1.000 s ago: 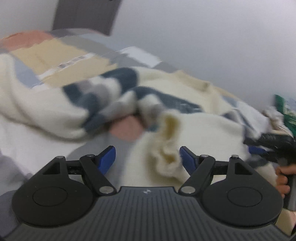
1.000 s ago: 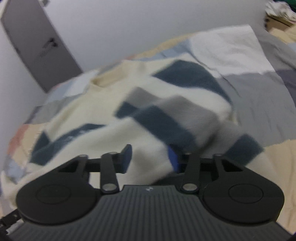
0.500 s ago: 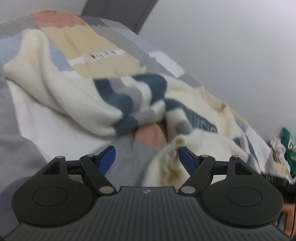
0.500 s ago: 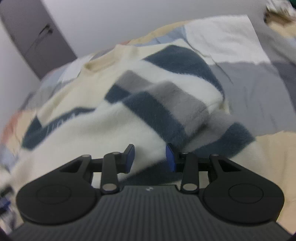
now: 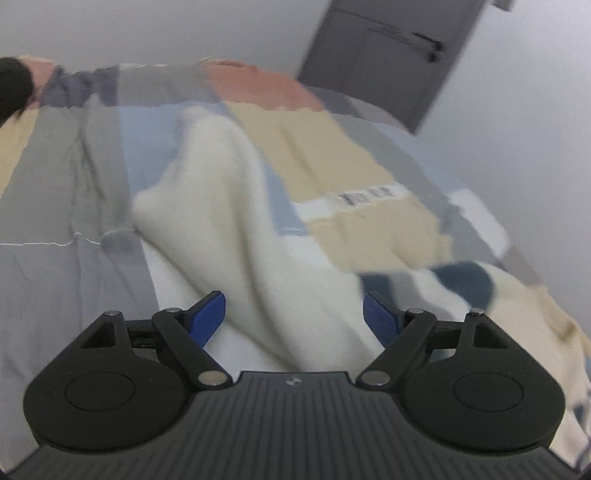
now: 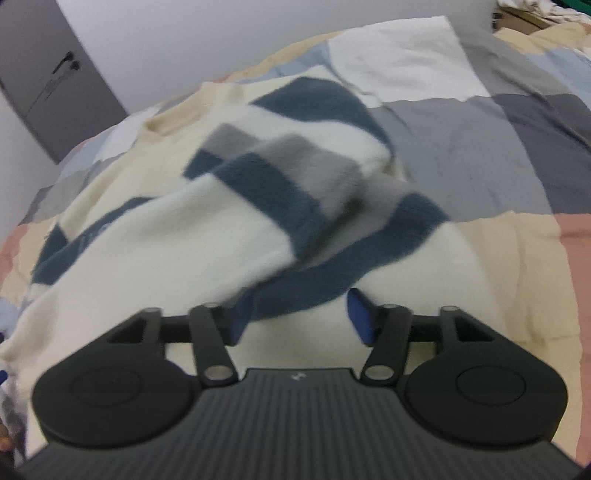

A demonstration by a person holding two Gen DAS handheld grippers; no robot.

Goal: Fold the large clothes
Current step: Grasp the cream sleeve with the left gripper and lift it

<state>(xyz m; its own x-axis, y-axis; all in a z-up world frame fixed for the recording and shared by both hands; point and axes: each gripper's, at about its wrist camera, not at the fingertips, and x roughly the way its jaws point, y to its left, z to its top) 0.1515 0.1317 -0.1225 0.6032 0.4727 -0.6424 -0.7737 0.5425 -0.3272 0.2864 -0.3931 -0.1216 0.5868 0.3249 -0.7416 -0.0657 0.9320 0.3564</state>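
Note:
A cream sweater with navy and grey stripes [image 6: 207, 229] lies crumpled on the patchwork bedspread [image 6: 480, 140]. In the right wrist view one striped sleeve [image 6: 295, 173] is folded over the body, and the cream collar [image 6: 173, 118] points to the far left. My right gripper [image 6: 297, 314] is open, its blue pads either side of a navy band at the near edge. In the left wrist view a plain cream sleeve [image 5: 229, 206] stretches away across the bed. My left gripper [image 5: 293, 314] is open just above its near end, holding nothing.
A grey door [image 5: 391, 55] stands in the pale wall behind the bed. It also shows in the right wrist view [image 6: 51, 81]. A pile of other clothes [image 6: 546, 11] lies at the far right corner. A dark shape [image 5: 13, 88] sits at the left edge.
My left gripper has swung left, from the bunched hem to the long cream sleeve. My right gripper has opened wider and let go of the sweater's edge.

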